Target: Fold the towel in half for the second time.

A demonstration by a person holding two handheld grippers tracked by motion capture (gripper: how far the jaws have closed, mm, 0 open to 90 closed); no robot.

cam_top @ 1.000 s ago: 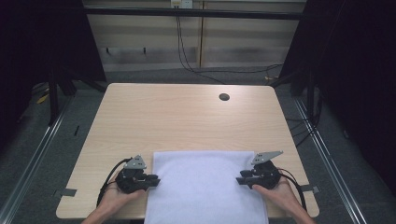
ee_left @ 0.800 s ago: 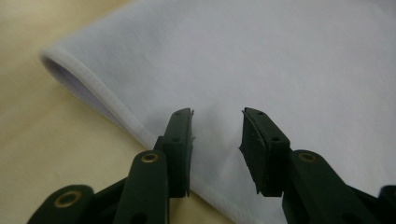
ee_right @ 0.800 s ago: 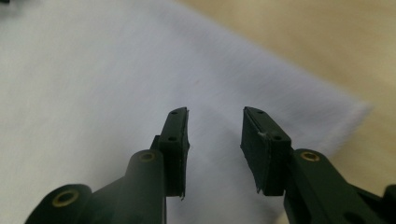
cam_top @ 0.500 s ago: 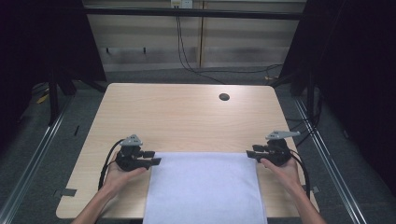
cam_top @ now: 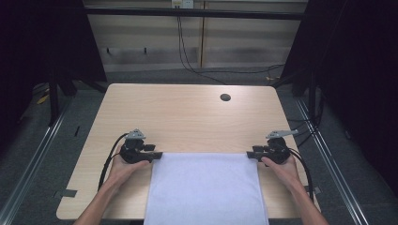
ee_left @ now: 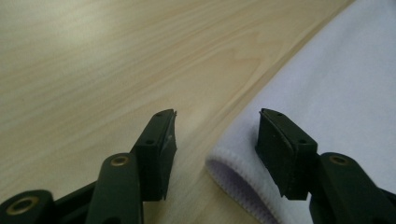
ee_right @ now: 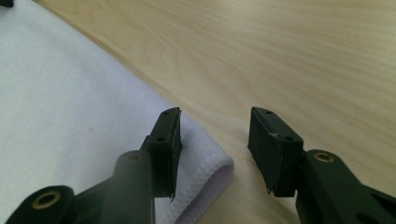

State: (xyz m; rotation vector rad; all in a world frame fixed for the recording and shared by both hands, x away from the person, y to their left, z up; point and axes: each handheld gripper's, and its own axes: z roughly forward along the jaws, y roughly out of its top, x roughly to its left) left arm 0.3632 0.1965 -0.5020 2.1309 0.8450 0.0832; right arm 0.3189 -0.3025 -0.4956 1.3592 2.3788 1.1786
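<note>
A white cloth (cam_top: 206,187) lies flat on the wooden table (cam_top: 187,117), and its near end hangs over the front edge. My left gripper (cam_top: 157,154) rests at the cloth's far left corner and my right gripper (cam_top: 251,154) at its far right corner, each held by a hand. In the left gripper view the left gripper (ee_left: 218,116) is open, with the hemmed cloth (ee_left: 336,93) corner lying loose between the jaws. The right gripper (ee_right: 215,112) is open too, with the cloth (ee_right: 70,93) corner between its jaws and untouched by the pads. Both pairs of jaws have just been opening.
A small round hole (cam_top: 225,97) sits in the tabletop at the far right. Bare wood stretches beyond the cloth to the far edge. Black cables trail from both grippers. Dark frame posts and floor rails flank the table.
Both hands have slid up the table and slightly outward, from beside the cloth's sides to its far corners. The cloth has stayed about where it was.
</note>
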